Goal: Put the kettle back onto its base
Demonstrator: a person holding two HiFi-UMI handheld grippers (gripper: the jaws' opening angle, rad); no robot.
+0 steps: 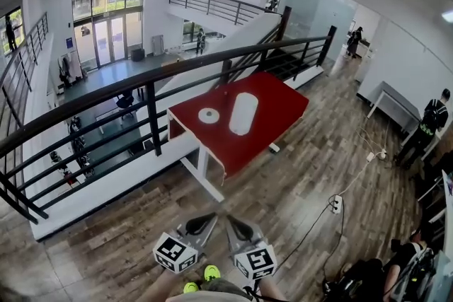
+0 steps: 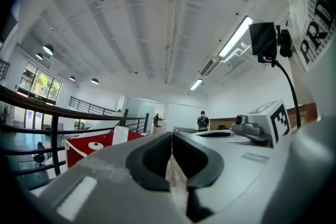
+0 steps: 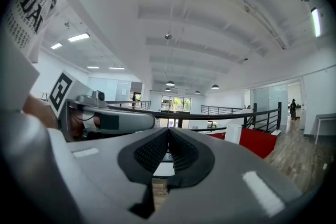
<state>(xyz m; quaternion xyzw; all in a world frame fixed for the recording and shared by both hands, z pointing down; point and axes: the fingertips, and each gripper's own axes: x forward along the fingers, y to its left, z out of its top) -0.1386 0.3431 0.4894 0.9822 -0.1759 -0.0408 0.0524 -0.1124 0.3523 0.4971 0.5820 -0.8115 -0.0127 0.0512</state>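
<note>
A white kettle [image 1: 243,113] stands on the red table [image 1: 283,106], with its round white base [image 1: 209,115] just to its left and apart from it. Both are some way off across the wooden floor. My left gripper [image 1: 200,224] and right gripper [image 1: 238,228] are held side by side low in the head view, far from the table, both shut and empty. The left gripper view shows its shut jaws [image 2: 171,149], with the kettle [image 2: 120,135] and base [image 2: 95,146] small at the left. In the right gripper view the jaws [image 3: 168,147] are shut, and the kettle [image 3: 247,134] is at the right.
A black railing [image 1: 152,78] runs behind the table over a drop to a lower floor. A power strip [image 1: 337,204] with its cable lies on the floor at the right. A person [image 1: 430,120] stands by a white table [image 1: 396,99] at the far right.
</note>
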